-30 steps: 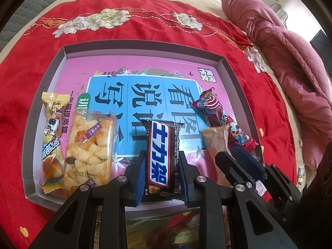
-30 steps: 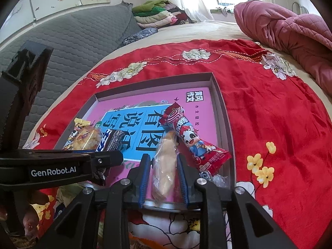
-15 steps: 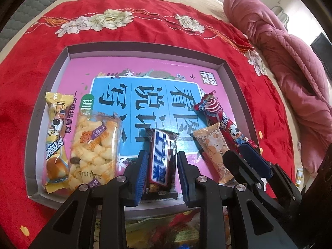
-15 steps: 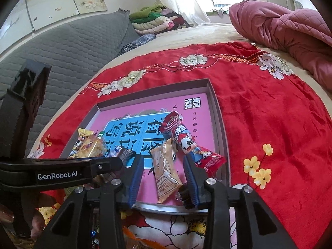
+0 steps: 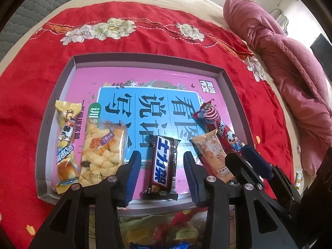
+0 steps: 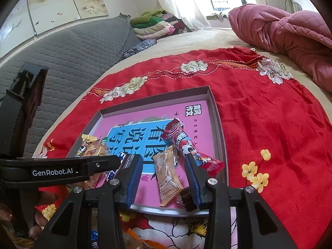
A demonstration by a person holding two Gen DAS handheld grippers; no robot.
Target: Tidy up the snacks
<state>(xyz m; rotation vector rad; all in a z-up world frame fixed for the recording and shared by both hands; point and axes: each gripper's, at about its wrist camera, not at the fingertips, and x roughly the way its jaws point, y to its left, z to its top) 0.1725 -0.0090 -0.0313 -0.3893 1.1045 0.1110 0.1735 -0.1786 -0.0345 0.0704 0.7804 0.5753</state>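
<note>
A shallow grey box (image 5: 62, 95) with a pink and blue printed bottom lies on a red cloth. In it, left to right, lie a yellow bread snack (image 5: 65, 149), a clear bag of puffs (image 5: 102, 151), a dark chocolate bar (image 5: 162, 166), an orange packet (image 5: 215, 157) and a red panda-print stick (image 5: 217, 126). My left gripper (image 5: 162, 174) is open, its fingers on either side of the chocolate bar. My right gripper (image 6: 164, 178) is open around the orange packet (image 6: 168, 176), beside the red stick (image 6: 186, 145). The box shows in the right wrist view too (image 6: 220, 137).
The red flowered cloth (image 5: 31, 83) covers a bed. A pink quilt (image 5: 290, 66) is heaped at the right. More snack wrappers (image 5: 166, 228) lie at the near edge, below the box. A grey padded headboard (image 6: 72, 51) and folded clothes (image 6: 153, 25) stand behind.
Both grippers opened and let go: the left released the chocolate bar, the right the orange packet. Both snacks now lie in the box, and the grippers have drawn back a little.
</note>
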